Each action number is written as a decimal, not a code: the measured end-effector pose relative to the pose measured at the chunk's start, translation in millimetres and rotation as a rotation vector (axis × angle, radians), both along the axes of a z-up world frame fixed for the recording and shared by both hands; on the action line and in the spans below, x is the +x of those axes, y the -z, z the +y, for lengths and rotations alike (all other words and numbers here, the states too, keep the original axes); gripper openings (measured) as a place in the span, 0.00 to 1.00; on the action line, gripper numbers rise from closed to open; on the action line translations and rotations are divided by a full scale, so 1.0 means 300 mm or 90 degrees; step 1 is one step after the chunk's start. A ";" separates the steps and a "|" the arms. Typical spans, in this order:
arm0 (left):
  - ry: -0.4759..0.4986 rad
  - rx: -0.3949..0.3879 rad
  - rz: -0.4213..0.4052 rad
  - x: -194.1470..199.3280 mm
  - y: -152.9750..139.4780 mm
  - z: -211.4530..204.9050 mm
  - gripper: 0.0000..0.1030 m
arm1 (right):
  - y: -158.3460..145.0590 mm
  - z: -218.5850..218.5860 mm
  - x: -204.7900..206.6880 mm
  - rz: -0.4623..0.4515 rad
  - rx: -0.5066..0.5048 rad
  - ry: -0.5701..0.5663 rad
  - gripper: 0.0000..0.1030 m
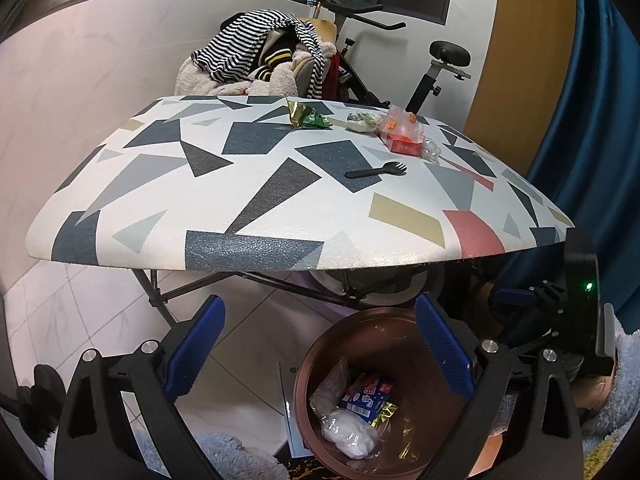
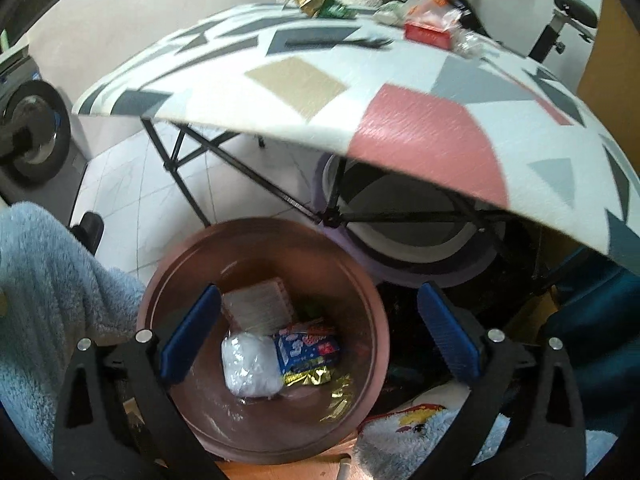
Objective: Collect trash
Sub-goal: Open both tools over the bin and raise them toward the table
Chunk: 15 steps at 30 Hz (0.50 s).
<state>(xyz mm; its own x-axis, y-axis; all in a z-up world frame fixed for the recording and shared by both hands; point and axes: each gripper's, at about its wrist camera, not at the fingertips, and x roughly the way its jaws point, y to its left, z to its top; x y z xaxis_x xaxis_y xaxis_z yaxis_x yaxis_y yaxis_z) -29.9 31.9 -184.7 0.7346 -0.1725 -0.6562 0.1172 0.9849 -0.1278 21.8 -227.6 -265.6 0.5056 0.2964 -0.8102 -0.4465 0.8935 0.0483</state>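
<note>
Right gripper: tilted steeply down over the copper-brown waste bin; its blue-padded fingers stand spread as wide as they go, with nothing between them, the left one over the bin's mouth, the right one past its rim.
Left gripper: angled down beside the near table edge, above the same bin; fingers wide apart and empty.
Person: a fluffy light-blue sleeve shows at the left in the right wrist view; the right gripper's black body, with a green light, sits at the right edge of the left wrist view.
Trash in bin: a crumpled clear bag with white filling, a blue printed packet, gold foil wrapper and a pale flat packet lie at the bottom.
Trash on table: a green and gold snack wrapper, a white and green crumpled wad, a red box under an orange-printed clear bag, a crumpled clear plastic piece just beside it, and a black plastic spork nearer the front, apart from the rest.
Table: folding, with a geometric-patterned top; the bin stands on the floor at its near edge.
Background: an exercise bike and a heap of clothes behind the table.
</note>
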 end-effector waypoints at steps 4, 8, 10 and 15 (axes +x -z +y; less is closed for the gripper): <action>-0.004 -0.001 0.000 -0.002 -0.003 0.001 0.91 | -0.016 -0.024 0.010 -0.005 0.014 0.016 0.94; -0.004 -0.001 0.001 -0.001 -0.003 0.001 0.91 | -0.028 -0.043 0.020 -0.005 0.023 0.028 0.94; -0.003 0.001 0.002 -0.001 -0.002 -0.001 0.91 | -0.028 -0.047 0.021 -0.005 0.025 0.030 0.94; -0.002 0.005 0.005 0.002 0.002 -0.003 0.91 | -0.033 -0.048 0.021 -0.007 0.030 0.033 0.94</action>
<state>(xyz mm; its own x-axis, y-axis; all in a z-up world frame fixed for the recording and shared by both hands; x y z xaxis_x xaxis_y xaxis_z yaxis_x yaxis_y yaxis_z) -29.3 31.0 -185.3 0.7302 -0.1651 -0.6629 0.1128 0.9862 -0.1213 27.9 -242.0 -255.7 0.5306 0.3071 -0.7900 -0.4006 0.9122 0.0856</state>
